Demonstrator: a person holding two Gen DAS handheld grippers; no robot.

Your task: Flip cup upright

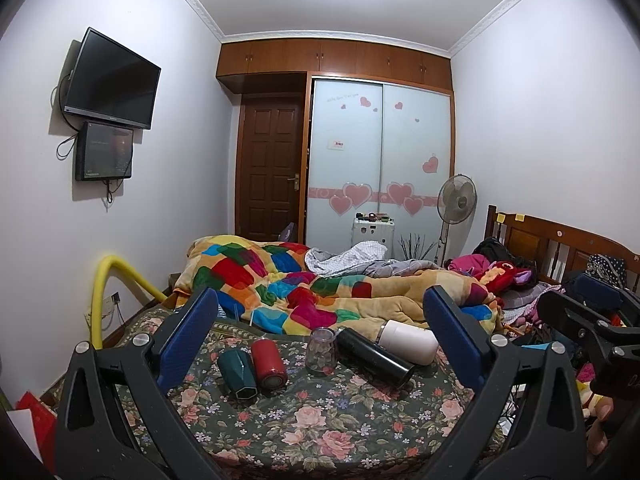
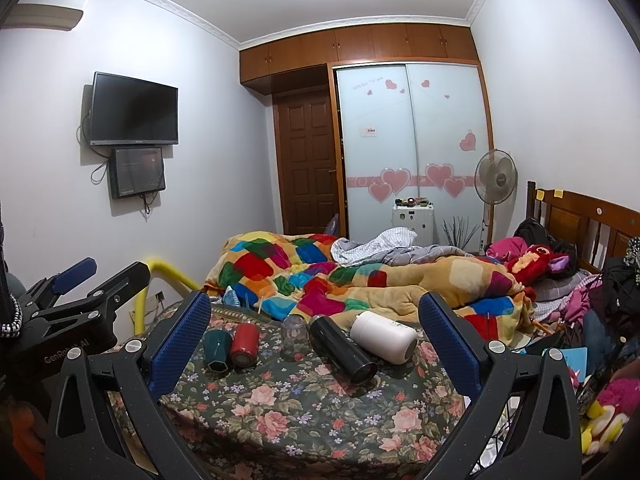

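Observation:
Several cups lie in a row on the floral bed cover [image 1: 304, 432]: a dark green faceted cup [image 1: 236, 374], a red cup [image 1: 269, 363], a black flask [image 1: 374, 356] and a white flask [image 1: 408, 340], all on their sides. A clear glass cup [image 1: 320, 350] stands among them, mouth down as far as I can tell. All show in the right wrist view too: green [image 2: 217, 350], red [image 2: 244, 344], clear [image 2: 295, 334], black [image 2: 342, 348], white [image 2: 384, 339]. My left gripper [image 1: 320, 328] is open and empty, well short of them. My right gripper [image 2: 316, 324] is open and empty too.
A colourful patchwork quilt [image 1: 320, 284] is heaped behind the cups. Clothes and plush toys [image 1: 504, 276] pile at the right by the wooden headboard [image 1: 560, 240]. A yellow padded rail [image 1: 104, 292] curves at the bed's left. The right gripper's body [image 1: 592, 332] shows at right.

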